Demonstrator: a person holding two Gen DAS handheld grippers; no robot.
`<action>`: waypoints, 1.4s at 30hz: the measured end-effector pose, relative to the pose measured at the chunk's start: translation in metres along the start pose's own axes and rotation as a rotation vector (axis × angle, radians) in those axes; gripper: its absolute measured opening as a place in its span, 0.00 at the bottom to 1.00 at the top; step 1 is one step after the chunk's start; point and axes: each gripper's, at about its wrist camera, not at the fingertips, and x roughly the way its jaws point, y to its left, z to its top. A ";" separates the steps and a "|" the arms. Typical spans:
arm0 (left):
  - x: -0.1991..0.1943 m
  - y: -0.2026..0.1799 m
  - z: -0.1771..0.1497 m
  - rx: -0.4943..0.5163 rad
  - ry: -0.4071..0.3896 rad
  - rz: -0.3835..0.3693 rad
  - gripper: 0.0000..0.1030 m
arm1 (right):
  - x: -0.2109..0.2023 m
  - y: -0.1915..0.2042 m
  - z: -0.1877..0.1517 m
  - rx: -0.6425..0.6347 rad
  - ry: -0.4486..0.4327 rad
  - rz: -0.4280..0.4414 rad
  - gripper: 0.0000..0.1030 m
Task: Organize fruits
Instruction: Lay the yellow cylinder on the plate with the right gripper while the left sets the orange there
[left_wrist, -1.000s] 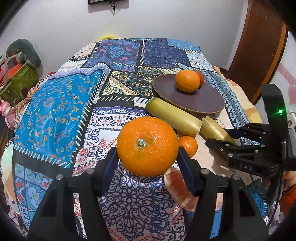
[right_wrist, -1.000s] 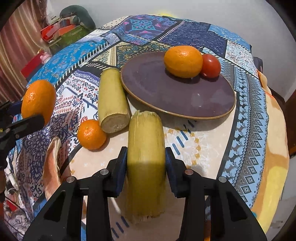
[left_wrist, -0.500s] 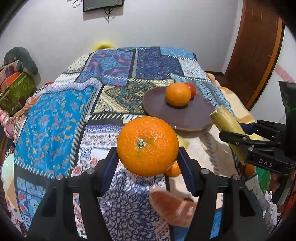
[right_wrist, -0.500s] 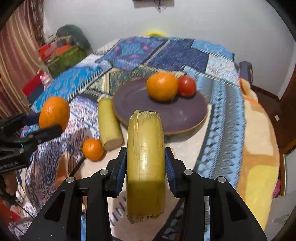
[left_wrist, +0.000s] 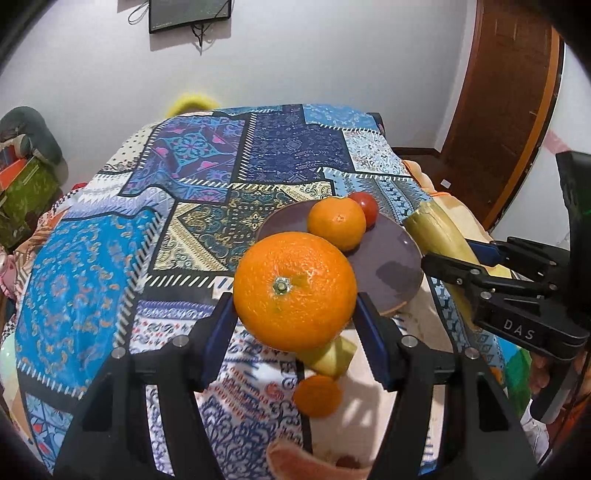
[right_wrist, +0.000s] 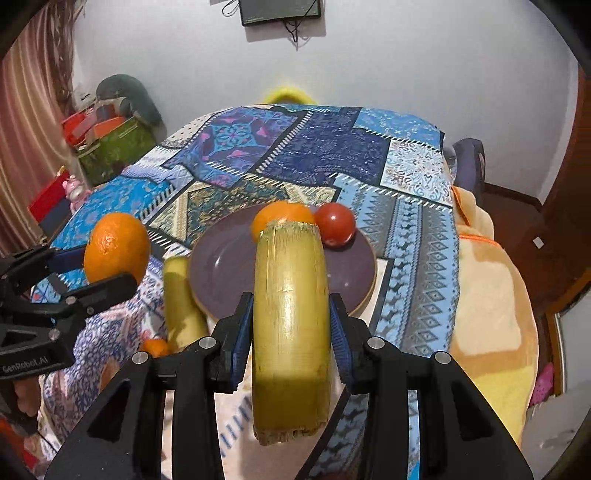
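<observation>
My left tool (left_wrist: 295, 314) grips a large orange (left_wrist: 294, 291) above the patchwork cloth (left_wrist: 92, 258); my right tool (right_wrist: 291, 325) clamps a yellow-green stalk piece (right_wrist: 291, 325) just before the brown plate (right_wrist: 221, 266).

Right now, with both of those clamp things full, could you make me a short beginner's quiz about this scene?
1. True or false: the left gripper holds a large orange.
2. What does the right gripper hold?
A. tomato
B. sugarcane piece
C. small orange
3. Fill in: on the purple plate sit an orange and a ____.

Key: 1 true; 2 B; 3 tomato.
</observation>
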 end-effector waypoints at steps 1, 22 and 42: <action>0.004 -0.001 0.002 0.001 0.004 -0.001 0.62 | 0.003 -0.001 0.002 0.002 0.000 0.000 0.35; 0.085 0.002 0.030 0.016 0.087 0.029 0.62 | 0.062 -0.026 0.022 0.047 0.038 -0.042 0.35; 0.087 0.002 0.038 0.001 0.089 0.030 0.65 | 0.068 -0.023 0.025 0.028 0.048 -0.069 0.35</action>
